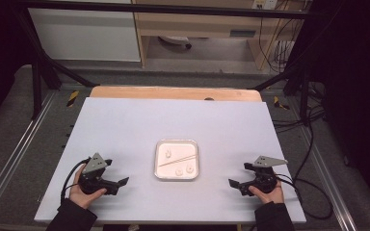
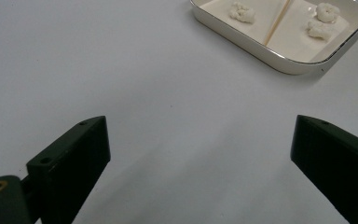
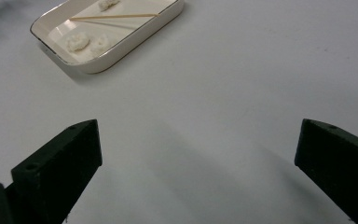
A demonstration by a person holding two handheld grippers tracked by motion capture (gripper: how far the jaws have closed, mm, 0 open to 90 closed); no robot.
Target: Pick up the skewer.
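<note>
Step in hand, judged: approach to tray (image 1: 160, 174) from both sides. Left gripper (image 1: 120, 185) near front-left corner of worktop (image 1: 125, 120), right gripper (image 1: 232, 185) near front-right corner; both with jaws spread wide, nothing between. Advice: come in low, slow; clear raised rim before reaching for thin stick (image 1: 177, 160); pinch stick near one end, avoid nudging tray.

Tray: shallow, white, rounded corners, at worktop centre, slightly toward front edge. Inside: stick lying diagonally, three small white lumps (image 1: 167, 154).
</note>
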